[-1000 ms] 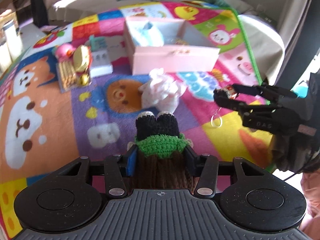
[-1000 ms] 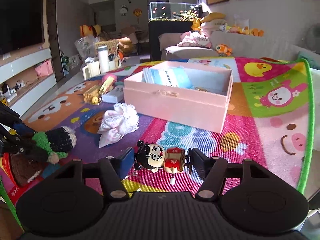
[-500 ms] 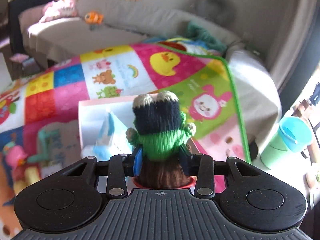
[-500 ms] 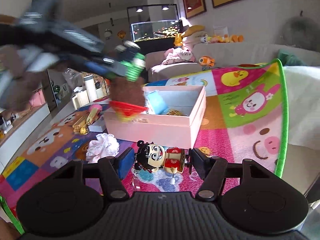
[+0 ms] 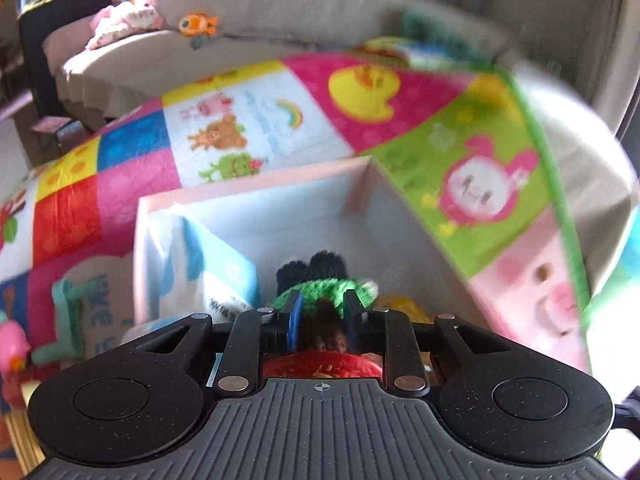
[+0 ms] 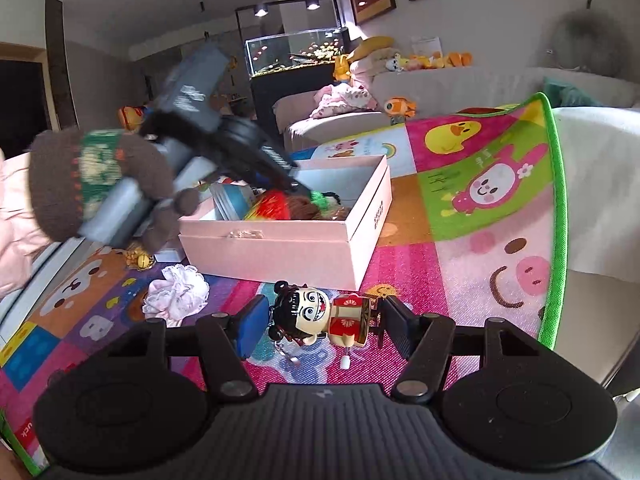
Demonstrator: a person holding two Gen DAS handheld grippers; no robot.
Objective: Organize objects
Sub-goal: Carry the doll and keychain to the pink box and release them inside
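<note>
- Left gripper (image 5: 320, 312) reaches down into the open pink cardboard box (image 5: 256, 196); its jaws have just been closing and pinch the green, brown and black crocheted doll (image 5: 320, 280).
- Right gripper (image 6: 318, 326), above the colourful cartoon play mat (image 6: 492, 216), clamps the small black-haired, red-clothed wind-up figure (image 6: 316, 320).

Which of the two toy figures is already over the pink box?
The knitted doll with the green collar, in the left tool; the big-headed figurine hangs outside the box.

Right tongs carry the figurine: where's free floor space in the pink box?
Pink box: free floor along its far wall and right wall. Crowded at the left and near side: blue-white packet, knitted doll in the left tongs, something yellow beside it. The wind-up figurine fits far right.
</note>
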